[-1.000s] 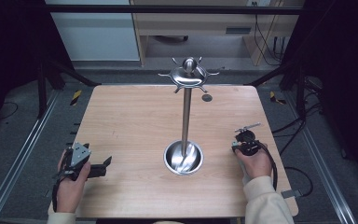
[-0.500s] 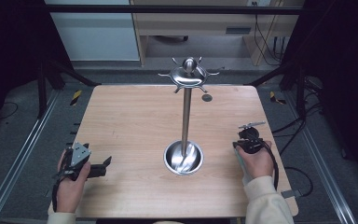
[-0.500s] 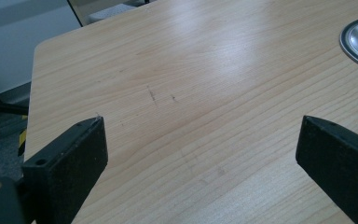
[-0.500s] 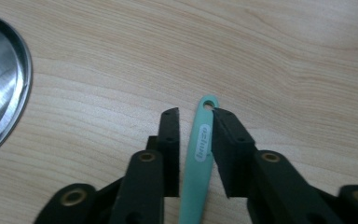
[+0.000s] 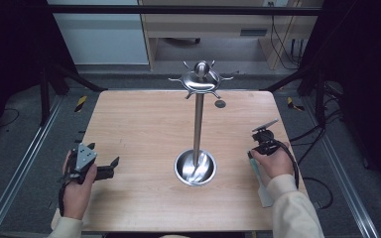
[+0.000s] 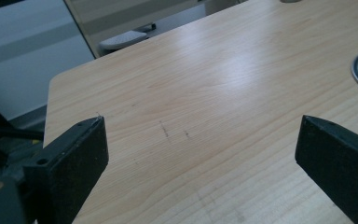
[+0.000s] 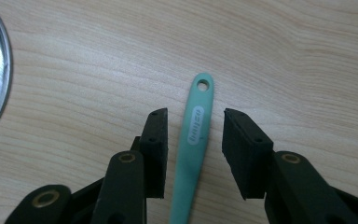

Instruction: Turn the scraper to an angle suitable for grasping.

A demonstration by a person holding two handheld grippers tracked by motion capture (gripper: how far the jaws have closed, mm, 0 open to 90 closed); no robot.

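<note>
A: Worktop [image 5: 144, 129], pale wood. At its centre stands a steel stand [image 5: 197, 124], a pole rising from a round dish base [image 5: 195, 168] to a hooked crown. Bare wood lies open on both sides of it, widest on the left half.

B: The person's left tongs [image 5: 110, 166] rest near the front left corner, jaws spread wide over bare wood, nothing between them [image 6: 200, 140].

A: The right tongs [image 7: 195, 135] sit close to the worktop's right edge, with the dish base well apart to their left. Their jaws have just been opening and stand clear of the mint-green handle [image 7: 196, 140] lying flat between them.

B: Long axis: in the right gripper view it runs straight along the jaws; its end with the hanging hole [image 7: 203, 85] points away from the hand, past the jaw tips. A gap shows on each side of it.
</note>
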